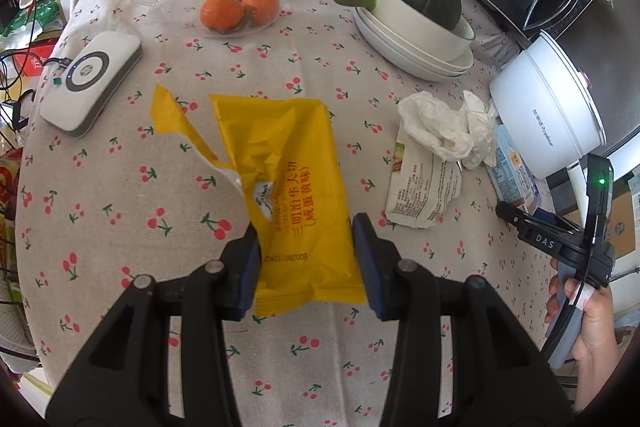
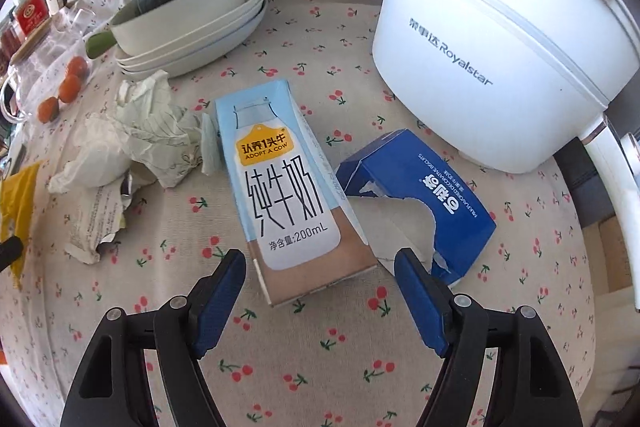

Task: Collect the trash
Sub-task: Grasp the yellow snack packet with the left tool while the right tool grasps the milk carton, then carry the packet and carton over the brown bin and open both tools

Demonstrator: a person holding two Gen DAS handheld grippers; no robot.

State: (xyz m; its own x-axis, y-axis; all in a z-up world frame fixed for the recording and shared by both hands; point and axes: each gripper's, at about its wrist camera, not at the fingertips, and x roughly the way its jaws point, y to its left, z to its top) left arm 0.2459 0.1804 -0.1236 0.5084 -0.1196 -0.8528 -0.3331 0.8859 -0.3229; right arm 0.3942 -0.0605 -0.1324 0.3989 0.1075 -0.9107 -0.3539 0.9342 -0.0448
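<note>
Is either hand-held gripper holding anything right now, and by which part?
The left hand-held gripper straddles the yellow wrapper's near end, but whether its fingers press it cannot be told. The right hand-held gripper is open before the milk carton, holding nothing.
</note>
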